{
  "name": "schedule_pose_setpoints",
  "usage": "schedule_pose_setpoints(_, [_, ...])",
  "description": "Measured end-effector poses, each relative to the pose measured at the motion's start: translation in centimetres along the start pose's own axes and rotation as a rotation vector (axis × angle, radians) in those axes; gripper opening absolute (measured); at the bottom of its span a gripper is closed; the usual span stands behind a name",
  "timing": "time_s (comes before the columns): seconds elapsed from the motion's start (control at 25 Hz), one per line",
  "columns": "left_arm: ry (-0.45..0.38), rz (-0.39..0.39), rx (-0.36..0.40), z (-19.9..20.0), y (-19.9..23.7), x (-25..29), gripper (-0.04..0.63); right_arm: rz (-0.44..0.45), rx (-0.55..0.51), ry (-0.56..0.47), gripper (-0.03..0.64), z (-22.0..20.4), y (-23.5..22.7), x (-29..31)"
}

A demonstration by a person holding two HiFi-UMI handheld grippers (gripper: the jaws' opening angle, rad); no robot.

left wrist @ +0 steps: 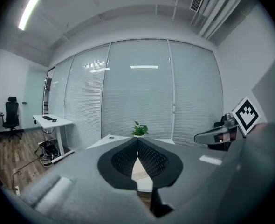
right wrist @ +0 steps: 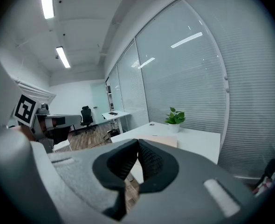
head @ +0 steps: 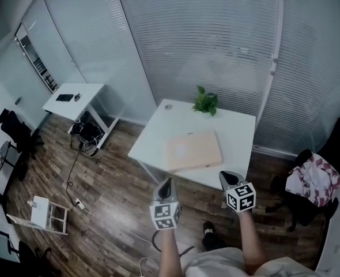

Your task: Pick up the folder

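Note:
A pale tan folder (head: 193, 150) lies flat on the white table (head: 239, 131), near the table's front edge. In the right gripper view the folder (right wrist: 163, 141) shows just past the jaw tips. My left gripper (head: 166, 181) hangs in front of the table, short of its near edge, shut and empty. To its right my right gripper (head: 227, 176) is just at the near edge, also shut with nothing in it. In the left gripper view my left gripper (left wrist: 138, 140) has its jaws pressed together, with a strip of folder (left wrist: 138, 169) below the tips.
A small potted plant (head: 205, 102) stands at the table's far edge against the glass wall with blinds. A second white desk (head: 75, 98) with cables beneath is at the left. A chair with a patterned cloth (head: 312, 179) sits at the right. A white rack (head: 48, 215) lies on the wooden floor.

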State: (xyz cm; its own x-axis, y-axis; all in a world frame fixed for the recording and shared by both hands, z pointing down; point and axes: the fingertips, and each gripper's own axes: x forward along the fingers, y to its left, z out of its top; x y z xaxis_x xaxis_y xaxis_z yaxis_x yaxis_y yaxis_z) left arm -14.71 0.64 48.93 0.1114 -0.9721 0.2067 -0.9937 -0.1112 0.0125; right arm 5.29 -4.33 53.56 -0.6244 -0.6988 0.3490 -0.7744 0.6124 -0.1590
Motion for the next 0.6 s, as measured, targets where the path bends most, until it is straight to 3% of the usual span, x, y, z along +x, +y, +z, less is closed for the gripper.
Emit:
schedule_pose_setpoints(0.44, [0.006, -0.007, -0.002, 1.3, -0.9, 7.1, 0.008, 0.024, -0.003, 0.004, 0.002, 2.4, -4.0, 4.2])
schedule_pose_setpoints(0.6, [0.028, 0.002, -0.004, 1.2, -1.0, 10.2, 0.008, -0.009, 0.01, -0.004, 0.002, 2.9, -7.1, 4.6])
